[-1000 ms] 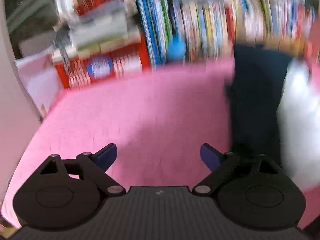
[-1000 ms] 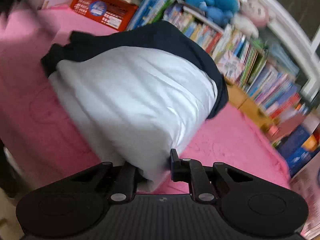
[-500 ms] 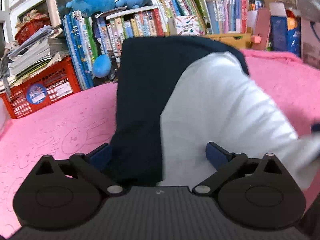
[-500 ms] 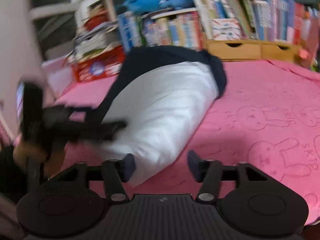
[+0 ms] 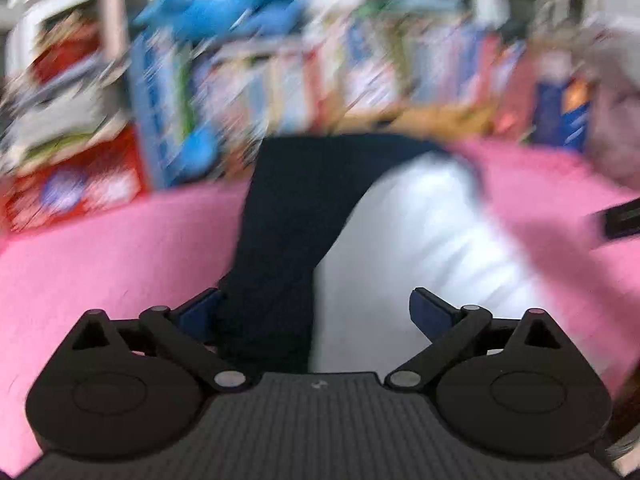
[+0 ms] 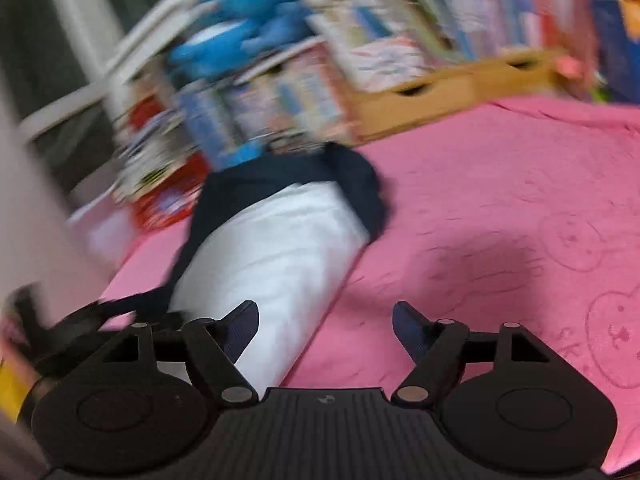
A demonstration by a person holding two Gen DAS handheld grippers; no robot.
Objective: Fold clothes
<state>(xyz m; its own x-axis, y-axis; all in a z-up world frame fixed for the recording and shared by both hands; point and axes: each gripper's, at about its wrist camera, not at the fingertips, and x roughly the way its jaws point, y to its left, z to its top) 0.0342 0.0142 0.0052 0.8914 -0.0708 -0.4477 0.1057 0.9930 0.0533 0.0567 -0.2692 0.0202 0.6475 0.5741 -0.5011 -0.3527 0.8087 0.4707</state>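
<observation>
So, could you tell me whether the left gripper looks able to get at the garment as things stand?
Probably yes: the left gripper is open, the garment already lies between its fingers, and nothing blocks it.

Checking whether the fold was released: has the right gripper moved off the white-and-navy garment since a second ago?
Yes. The right gripper has let go and backed off; the garment now lies nearer the bookshelf, jaws opening on nothing.

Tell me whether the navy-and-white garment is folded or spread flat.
Folded: the garment lies as a narrow bundle on the pink blanket, white over navy.
</observation>
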